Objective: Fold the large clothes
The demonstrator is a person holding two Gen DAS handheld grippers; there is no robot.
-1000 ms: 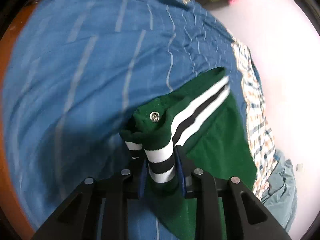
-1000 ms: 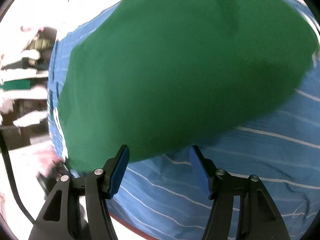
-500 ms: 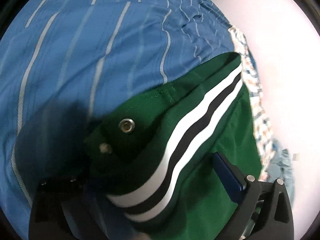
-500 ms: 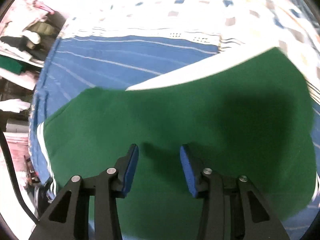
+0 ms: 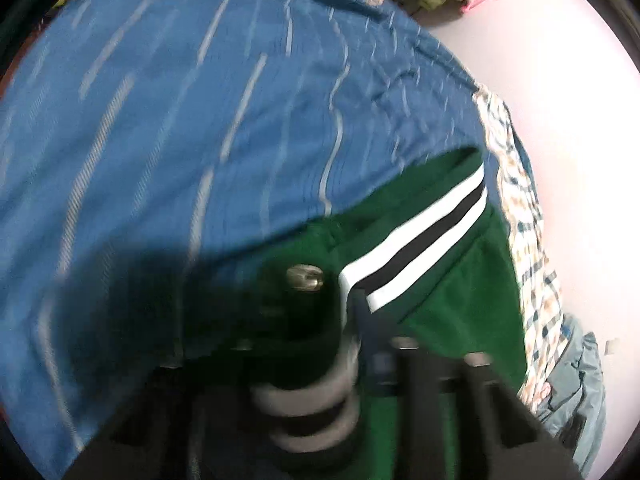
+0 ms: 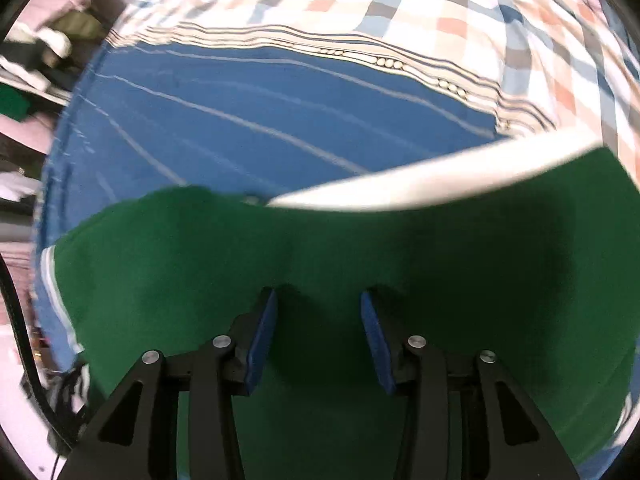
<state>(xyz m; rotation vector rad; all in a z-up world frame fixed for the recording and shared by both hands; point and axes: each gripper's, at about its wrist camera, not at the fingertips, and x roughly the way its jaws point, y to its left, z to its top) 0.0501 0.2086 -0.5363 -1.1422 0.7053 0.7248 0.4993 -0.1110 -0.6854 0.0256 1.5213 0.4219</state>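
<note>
A dark green jacket (image 5: 452,300) with white and black stripes (image 5: 424,236) and a metal snap (image 5: 305,277) lies on a blue striped bedsheet (image 5: 200,120). In the blurred left wrist view, my left gripper (image 5: 312,332) has its jaws closing, and the bunched striped cuff (image 5: 304,400) is pinched between them. In the right wrist view, my right gripper (image 6: 318,320) points down over a flat stretch of the green jacket (image 6: 400,260). Its jaws stand apart with only flat cloth under them. A white band (image 6: 420,184) runs along the jacket's far edge.
A checked quilt (image 6: 400,12) lies beyond the blue sheet (image 6: 260,112) and shows as a strip (image 5: 532,264) by the pale wall. A grey-blue garment (image 5: 576,392) hangs at the bed's edge. Cluttered shelves (image 6: 40,40) and a black cable (image 6: 20,340) are at the left.
The left jaws, spread wide half a second ago, have come in on the striped cuff again. The right gripper has travelled across the green cloth toward the checked quilt, with its jaws narrower.
</note>
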